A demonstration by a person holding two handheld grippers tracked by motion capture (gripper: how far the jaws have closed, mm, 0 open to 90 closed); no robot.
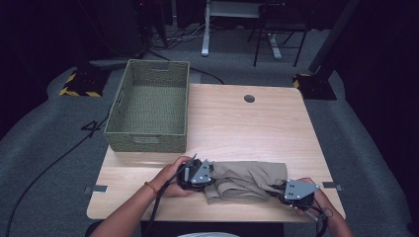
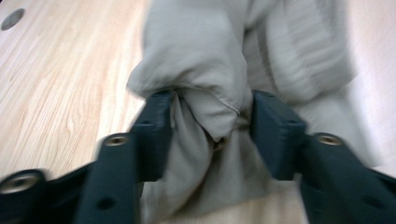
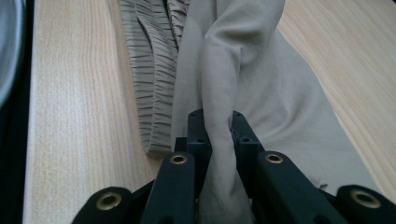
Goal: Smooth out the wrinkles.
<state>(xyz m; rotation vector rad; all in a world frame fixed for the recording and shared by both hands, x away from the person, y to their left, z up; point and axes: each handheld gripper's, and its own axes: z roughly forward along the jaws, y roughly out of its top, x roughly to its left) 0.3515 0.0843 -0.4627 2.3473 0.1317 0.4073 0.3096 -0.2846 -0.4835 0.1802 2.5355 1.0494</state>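
Beige cloth [image 3: 219,93] stood pinched in a narrow upright fold between the right gripper [image 3: 218,122]'s fingers [image 3: 244,135], which were clamped tight on it with the fabric running up from between them and spreading out over the table [image 3: 79,116] beyond. Just to the left of that fold in the right gripper view lay a ribbed, gathered band [image 3: 149,79] of the same cloth, flat on the wood. At the left gripper [image 2: 212,126] the fingers [image 2: 275,133] stood about half apart, with a bunched lump of the cloth [image 2: 205,84] sitting between them; the fabric touched the inner faces of both, but the picture was blurred and I could not tell whether they pressed on it. From the high view, the cloth [image 1: 247,180] lay as a crumpled, roughly folded bundle near the front edge of the table [image 1: 237,123], stretched sideways between the two grippers: the left gripper [image 1: 195,174] at its left end, the right gripper [image 1: 296,190] at its right end, each held in one of the person's hands. Farther back, at the table's far left corner and well apart from the cloth, stood a woven green basket [image 1: 148,138], and a small round hole [image 1: 249,98] showed in the tabletop near the far edge.
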